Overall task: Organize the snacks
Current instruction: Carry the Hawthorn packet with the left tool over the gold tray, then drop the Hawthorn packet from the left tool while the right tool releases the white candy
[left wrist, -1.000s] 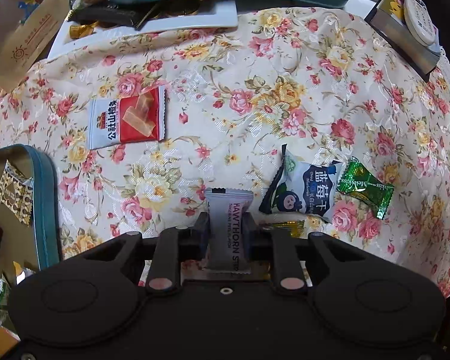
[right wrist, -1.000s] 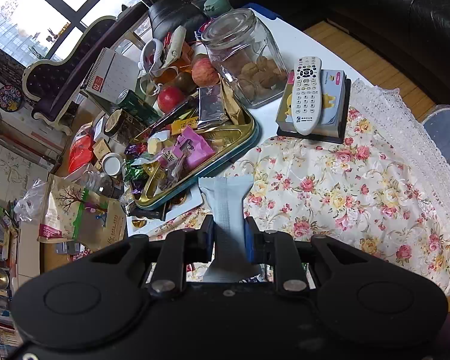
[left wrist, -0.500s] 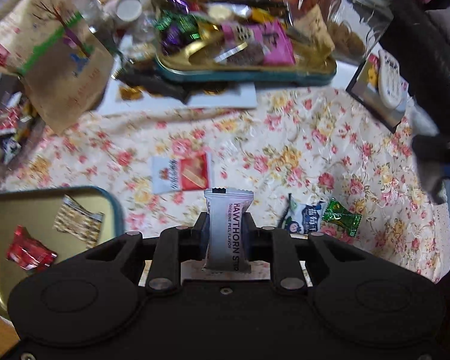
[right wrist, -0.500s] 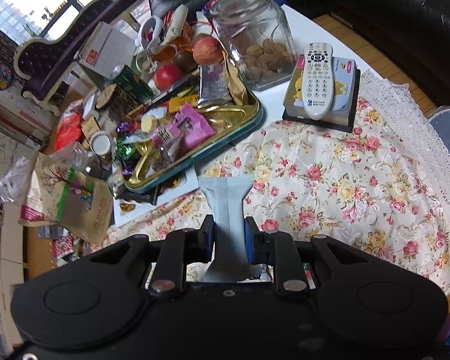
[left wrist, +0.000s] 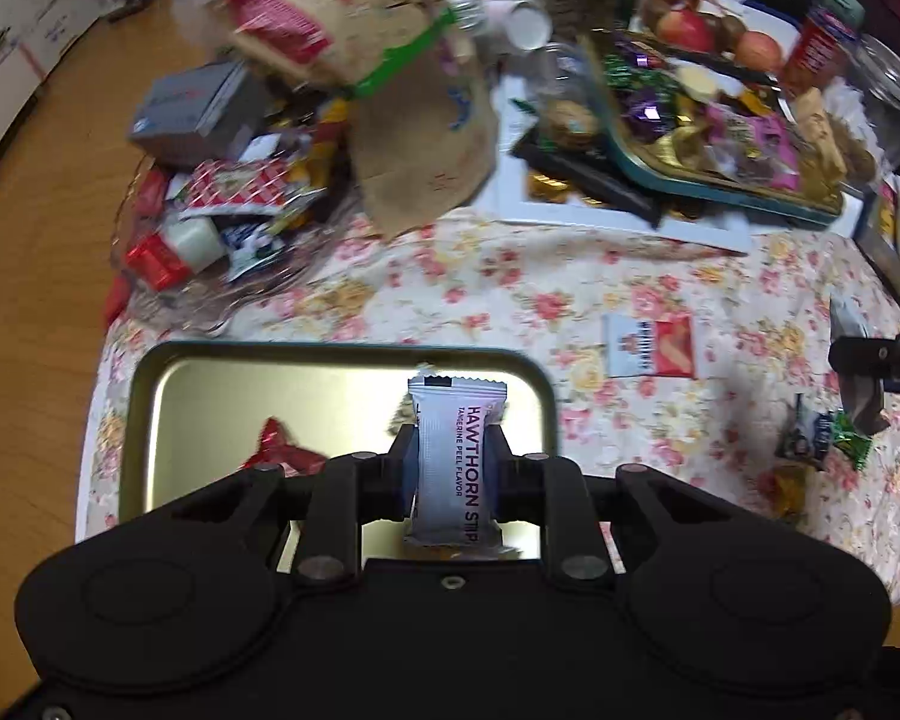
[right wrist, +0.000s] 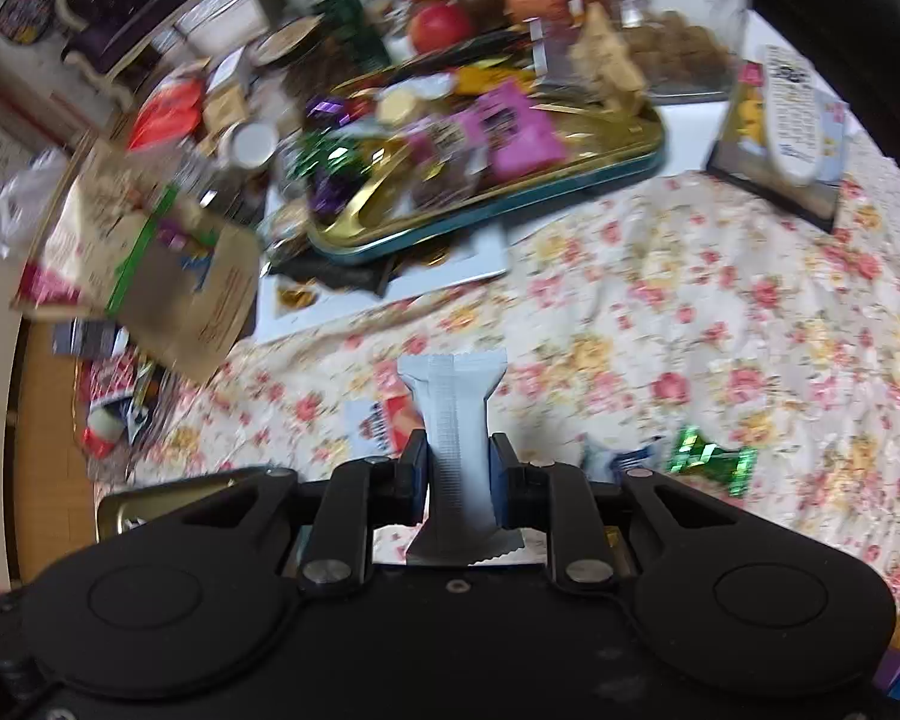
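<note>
Hawthorn strip (left wrist: 455, 462) clamped upright in left gripper (left wrist: 453, 471), above gold tin (left wrist: 342, 387)

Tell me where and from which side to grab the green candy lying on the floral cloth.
Grip the green candy across its narrow middle, coming from straight above. It lies flat on the floral cloth with twisted ends flaring out, so the middle is probably the firmest part. A blue-and-white packet lies close beside it; keep the fingers off that side.

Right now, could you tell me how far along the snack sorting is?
Done: a red candy lies in the gold tin. In hand: the left gripper holds a Hawthorn strip; the right gripper holds a grey packet. Left: a red-and-white packet and green candy on the floral cloth.
</note>
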Demonstrator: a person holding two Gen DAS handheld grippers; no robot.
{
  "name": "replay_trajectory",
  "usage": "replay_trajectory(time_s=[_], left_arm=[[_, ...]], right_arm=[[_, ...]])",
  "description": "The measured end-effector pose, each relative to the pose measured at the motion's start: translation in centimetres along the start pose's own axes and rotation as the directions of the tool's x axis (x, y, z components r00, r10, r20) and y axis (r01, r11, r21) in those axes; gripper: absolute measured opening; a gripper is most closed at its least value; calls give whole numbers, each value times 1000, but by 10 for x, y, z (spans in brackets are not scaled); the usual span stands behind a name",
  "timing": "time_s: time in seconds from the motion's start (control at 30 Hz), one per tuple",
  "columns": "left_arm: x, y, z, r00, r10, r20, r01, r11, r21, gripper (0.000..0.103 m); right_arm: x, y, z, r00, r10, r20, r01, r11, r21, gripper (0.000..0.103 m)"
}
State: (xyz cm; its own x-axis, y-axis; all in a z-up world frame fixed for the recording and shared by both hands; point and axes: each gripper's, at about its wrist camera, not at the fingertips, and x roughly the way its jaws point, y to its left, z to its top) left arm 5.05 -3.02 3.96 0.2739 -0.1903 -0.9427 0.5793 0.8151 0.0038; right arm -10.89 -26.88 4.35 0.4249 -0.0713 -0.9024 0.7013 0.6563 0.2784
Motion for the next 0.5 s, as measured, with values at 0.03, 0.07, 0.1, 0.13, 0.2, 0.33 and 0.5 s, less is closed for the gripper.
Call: replay_trajectory(time_s=[0.03, 0.07, 0.1, 0.13, 0.2, 0.33, 0.5], left_arm=[[1, 8, 0, 1000, 2, -6, -2, 1000, -8, 29], [2, 16, 1, 1000, 6, -10, -6, 1000, -16, 29], [2, 23, 1, 1000, 11, -10, -11, 1000, -21, 29], [3, 30, 0, 1000, 19, -7, -20, 999, -28, 29], [4, 42, 1, 999, 43, 3, -43, 998, -38, 29], [9, 67, 4, 998, 61, -4, -61, 994, -86, 29], [10, 86, 5, 996, 86, -10, -87, 988, -126, 30]], right_arm=[[5, 10, -2, 1000, 3, -10, -4, 1000, -17, 22], [8, 18, -5, 1000, 8, -19, -8, 999, -31, 22], [12, 26, -8, 1000, 12, -28, -13, 999, -43, 22], [16, 35, -11, 999, 17, -39, -19, 998, -56, 22], [24, 50, -17, 998, 29, -59, -34, 997, -76, 22], [32, 74, -29, 994, 65, -93, -75, 991, -108, 22], [37, 102, -44, 986, 110, -127, -129, 980, -153, 22]])
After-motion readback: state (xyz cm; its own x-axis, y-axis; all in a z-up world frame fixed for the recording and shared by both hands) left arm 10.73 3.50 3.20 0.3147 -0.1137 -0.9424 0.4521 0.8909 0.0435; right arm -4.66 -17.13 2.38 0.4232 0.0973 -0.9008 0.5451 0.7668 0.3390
